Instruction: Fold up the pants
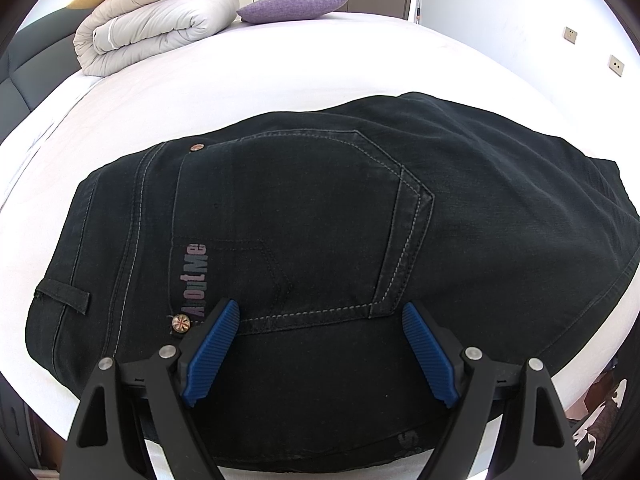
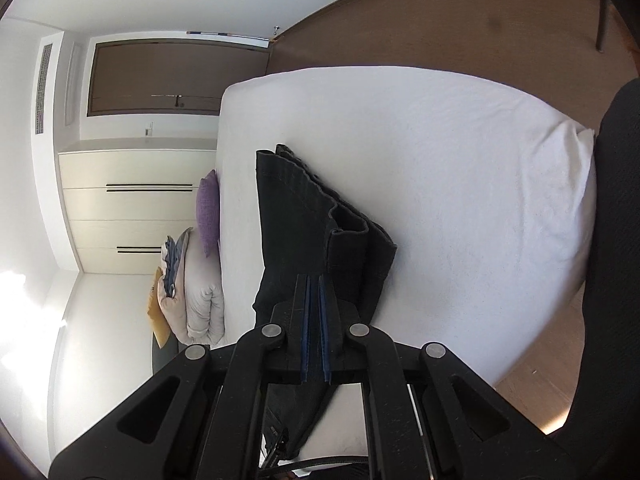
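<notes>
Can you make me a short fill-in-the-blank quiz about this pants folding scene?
1. The black pants lie on a bed with a ____ sheet.
2. The left tool is ____ above the pants.
3. The right tool is shut on the ____.
4. The small pillow is ____.

Missing words: white; open; pants; purple

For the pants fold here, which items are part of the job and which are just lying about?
Part of the job:
black pants
left gripper, jaws open over the pants
right gripper, jaws shut on the pants
bed

Lying about:
folded duvet
purple pillow
wardrobe
</notes>
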Tool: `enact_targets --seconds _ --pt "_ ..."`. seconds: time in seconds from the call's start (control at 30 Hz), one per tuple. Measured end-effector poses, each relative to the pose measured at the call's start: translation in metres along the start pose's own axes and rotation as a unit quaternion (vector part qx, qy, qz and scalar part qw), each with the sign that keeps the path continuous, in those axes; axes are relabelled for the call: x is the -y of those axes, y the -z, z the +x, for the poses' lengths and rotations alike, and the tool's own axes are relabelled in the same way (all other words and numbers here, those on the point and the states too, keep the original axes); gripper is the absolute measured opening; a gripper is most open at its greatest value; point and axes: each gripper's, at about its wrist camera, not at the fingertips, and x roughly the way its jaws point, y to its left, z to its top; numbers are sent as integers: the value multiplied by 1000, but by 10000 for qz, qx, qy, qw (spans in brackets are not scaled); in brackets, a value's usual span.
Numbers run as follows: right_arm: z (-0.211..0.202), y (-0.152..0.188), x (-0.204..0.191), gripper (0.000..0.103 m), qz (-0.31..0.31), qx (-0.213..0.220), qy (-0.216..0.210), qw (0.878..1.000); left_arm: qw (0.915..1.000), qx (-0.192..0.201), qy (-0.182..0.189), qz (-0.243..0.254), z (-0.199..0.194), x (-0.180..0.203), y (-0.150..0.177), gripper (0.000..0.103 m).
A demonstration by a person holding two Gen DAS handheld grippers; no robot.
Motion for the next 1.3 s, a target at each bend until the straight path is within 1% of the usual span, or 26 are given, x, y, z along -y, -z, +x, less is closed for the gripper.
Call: enact_targets --seconds 0.07,0.1,0.13,0.17,0.2,0.23,0.27,0.3,0.4,0.63,0.67,0.73,0.77,0.83,0.87,0.9,0.93,1.13,1.2,1.3 --pt "1 0 3 5 48 -15 31 10000 10000 1 -1 0 0 0 0 85" --pt "3 0 4 8 77 -79 21 9999 10000 0 -2 -2 0 0 0 85" --pt "7 1 4 13 84 -140 58 9999 10000 -1 -4 0 0 0 0 85" --pt "8 1 6 16 123 -179 141 9997 10000 -1 -3 1 0 0 0 85" --pt "9 -1 10 26 201 -173 156 9995 10000 0 -3 -1 0 0 0 85" --pt "8 2 12 44 265 -167 128 9994 10000 0 -4 2 0 0 0 85" --pt "5 9 13 48 296 -142 33 9995 10000 0 -5 3 0 0 0 85" --pt "6 15 10 51 297 -90 -62 9995 10000 2 -2 0 -1 0 0 85" --pt "8 17 5 51 119 -37 7 9999 10000 5 -5 2 -1 0 1 85" --pt "28 23 2 51 359 -103 -58 9993 10000 5 -9 6 -1 0 1 85" --pt "20 26 11 51 401 -101 -87 9991 10000 6 -8 5 -1 0 1 85" --pt "23 24 15 49 511 -86 -165 9985 10000 6 -8 6 -1 0 1 85" --pt "24 24 16 46 536 -84 -211 9983 10000 6 -7 7 -1 0 1 85" --pt "24 23 19 21 499 -113 -137 9986 10000 7 -4 6 -1 0 1 85" --pt "22 23 22 16 509 -116 -104 9986 10000 8 -4 6 -1 -1 1 85" --pt "21 22 25 6 535 -100 -66 9985 10000 9 -5 8 -1 0 1 85" --pt "19 22 28 3 525 -91 0 9986 10000 9 -5 8 -1 0 1 85" --pt "10 27 16 2 81 12 366 9993 10000 15 -2 8 -1 -1 1 85" --pt "15 25 17 2 34 -78 408 9991 10000 18 9 5 0 -1 1 85" --pt "12 24 20 4 69 -167 297 9994 10000 24 3 3 -1 -2 2 85"
